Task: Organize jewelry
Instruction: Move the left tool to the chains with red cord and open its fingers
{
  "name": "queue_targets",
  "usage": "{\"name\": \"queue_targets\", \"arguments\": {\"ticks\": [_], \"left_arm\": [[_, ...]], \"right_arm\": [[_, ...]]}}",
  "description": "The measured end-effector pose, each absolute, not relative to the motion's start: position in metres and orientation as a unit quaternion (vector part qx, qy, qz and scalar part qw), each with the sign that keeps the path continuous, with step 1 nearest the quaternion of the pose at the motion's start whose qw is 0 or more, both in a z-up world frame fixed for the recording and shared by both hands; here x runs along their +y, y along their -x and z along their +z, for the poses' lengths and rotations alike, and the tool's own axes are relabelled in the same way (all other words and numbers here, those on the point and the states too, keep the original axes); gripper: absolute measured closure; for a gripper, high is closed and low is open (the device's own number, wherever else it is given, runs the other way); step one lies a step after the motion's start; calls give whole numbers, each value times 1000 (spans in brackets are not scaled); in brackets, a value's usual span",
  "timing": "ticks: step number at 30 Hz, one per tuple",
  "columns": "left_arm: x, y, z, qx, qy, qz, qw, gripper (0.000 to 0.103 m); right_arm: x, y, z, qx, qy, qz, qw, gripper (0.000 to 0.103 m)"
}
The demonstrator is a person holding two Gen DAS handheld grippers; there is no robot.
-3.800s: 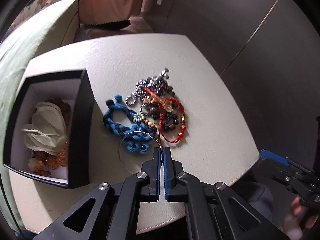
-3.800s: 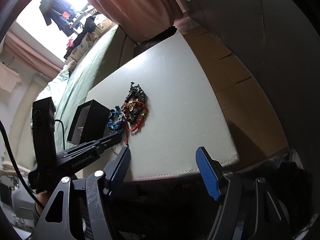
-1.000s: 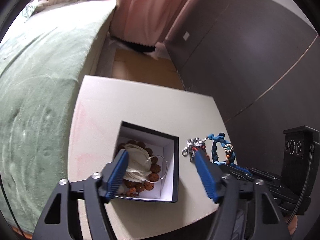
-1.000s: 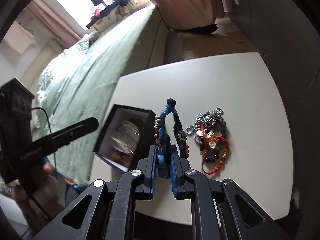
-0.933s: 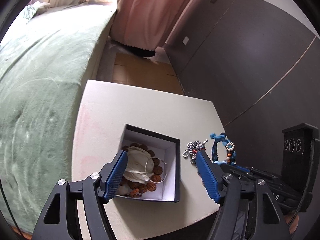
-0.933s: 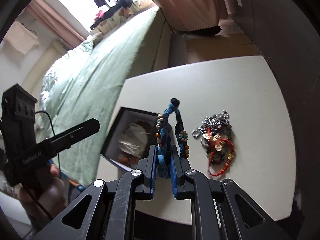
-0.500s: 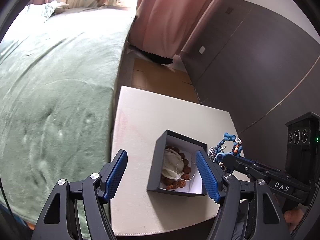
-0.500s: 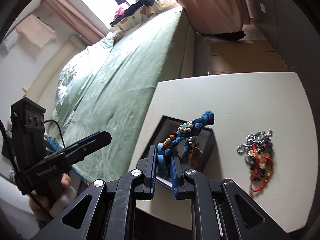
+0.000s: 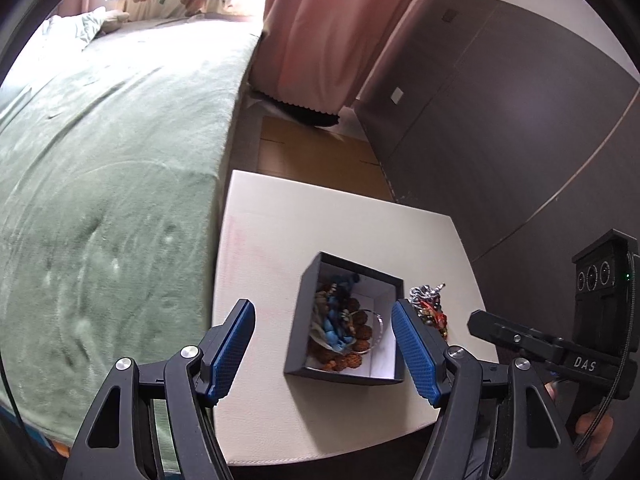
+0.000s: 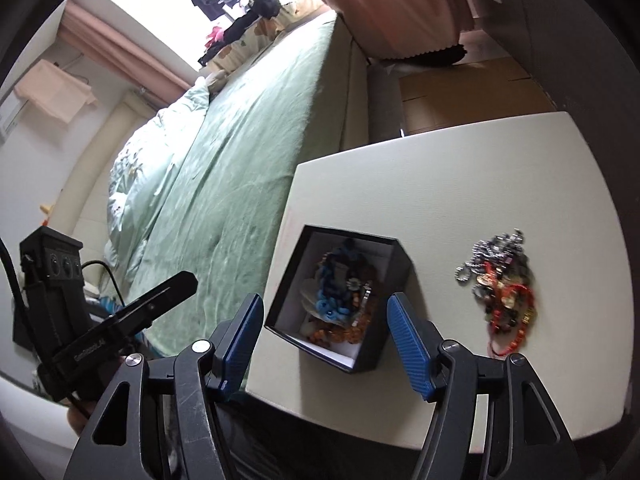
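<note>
A black jewelry box with a white lining stands open on the white table. Inside it lie a blue braided bracelet, brown bead strands and a thin silver hoop. A pile of silver, red and beaded jewelry lies on the table to the right of the box. My left gripper is open and empty above the box. My right gripper is open and empty, just above the box's near side.
A bed with a green cover runs along the table's left side. A dark wall panel rises to the right. A pink curtain hangs at the back. The table's near edge lies just below the box.
My right gripper carried the blue braided bracelet over the box, opened and let it go. The bracelet now lies inside the box. My left gripper stays open and drew back a little.
</note>
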State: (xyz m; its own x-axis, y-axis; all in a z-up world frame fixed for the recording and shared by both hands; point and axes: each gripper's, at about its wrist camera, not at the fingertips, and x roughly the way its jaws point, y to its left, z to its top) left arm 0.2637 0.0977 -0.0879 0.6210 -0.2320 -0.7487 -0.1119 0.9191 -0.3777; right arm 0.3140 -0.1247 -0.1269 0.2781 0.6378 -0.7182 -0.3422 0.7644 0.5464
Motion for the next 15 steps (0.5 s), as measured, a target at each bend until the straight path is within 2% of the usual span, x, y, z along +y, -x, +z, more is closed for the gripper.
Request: {"name": "queue_targets", "arguments": {"ticks": [5, 7, 10, 12, 15], "left_arm": [[73, -267, -85, 434, 182, -53, 881, 31], [63, -269, -83, 435, 177, -60, 881, 31], [47, -273, -81, 437, 168, -68, 881, 31], [37, -276, -81, 440, 161, -75, 880, 31], [21, -282, -83, 450, 155, -82, 876, 31]], "right_arm": [[-165, -307, -123, 503, -164, 278, 802, 38], [-182, -306, -123, 500, -174, 263, 806, 34], [-205, -302, -123, 491, -191, 249, 813, 27], [-216, -300, -125, 486, -202, 245, 814, 14], [-230, -297, -130, 488, -208, 236, 814, 12]]}}
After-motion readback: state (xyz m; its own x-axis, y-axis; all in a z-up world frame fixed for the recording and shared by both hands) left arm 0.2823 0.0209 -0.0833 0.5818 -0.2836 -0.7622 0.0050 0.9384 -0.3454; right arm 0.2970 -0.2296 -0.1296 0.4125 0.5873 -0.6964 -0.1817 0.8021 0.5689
